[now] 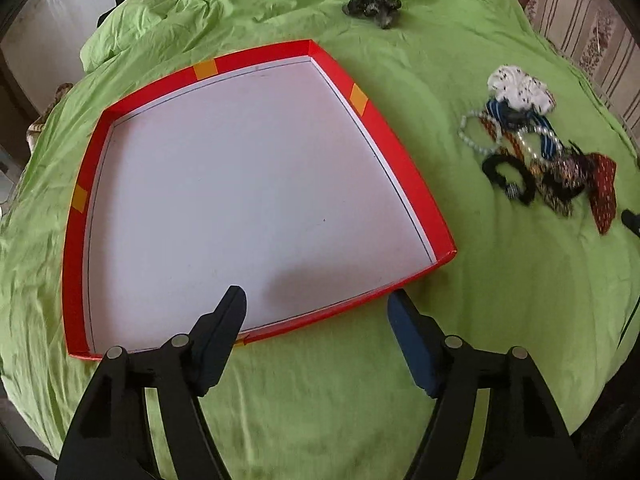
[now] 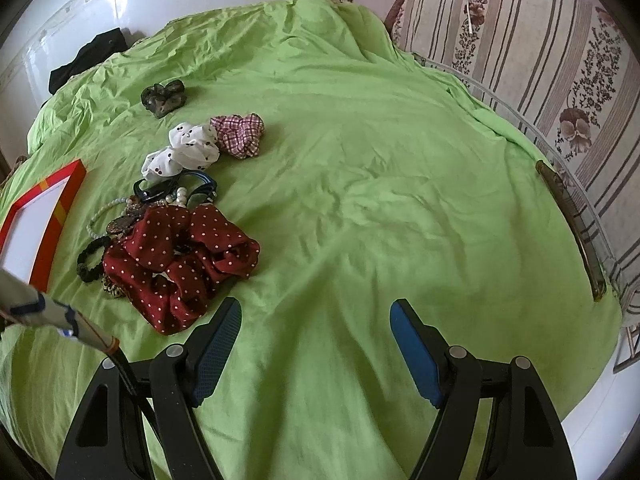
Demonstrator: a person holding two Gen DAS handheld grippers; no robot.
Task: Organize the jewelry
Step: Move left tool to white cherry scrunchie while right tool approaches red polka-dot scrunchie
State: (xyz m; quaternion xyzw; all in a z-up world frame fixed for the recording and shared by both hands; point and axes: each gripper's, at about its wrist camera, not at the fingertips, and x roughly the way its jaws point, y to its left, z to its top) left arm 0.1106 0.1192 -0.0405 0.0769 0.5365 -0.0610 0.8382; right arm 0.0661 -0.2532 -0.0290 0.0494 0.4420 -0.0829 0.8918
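Both tongs stand wide and hold nothing: left tongs [image 1: 316,300] over the near rim of the red tray [image 1: 400,152], right tongs [image 2: 316,312] above bare green sheet [image 2: 380,200]. Only the right view shows the checked scrunchie [image 2: 239,134]. Jewelry pile [image 1: 536,160] lies right of the tray.

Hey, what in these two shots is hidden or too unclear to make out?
- Left wrist view: the jewelry pile is motion-blurred, so single pieces run together.
- Right wrist view: the red dotted scrunchie covers part of the pile; the frame edge cuts off most of the red tray.
- Dark scrunchie: pattern too small to read.
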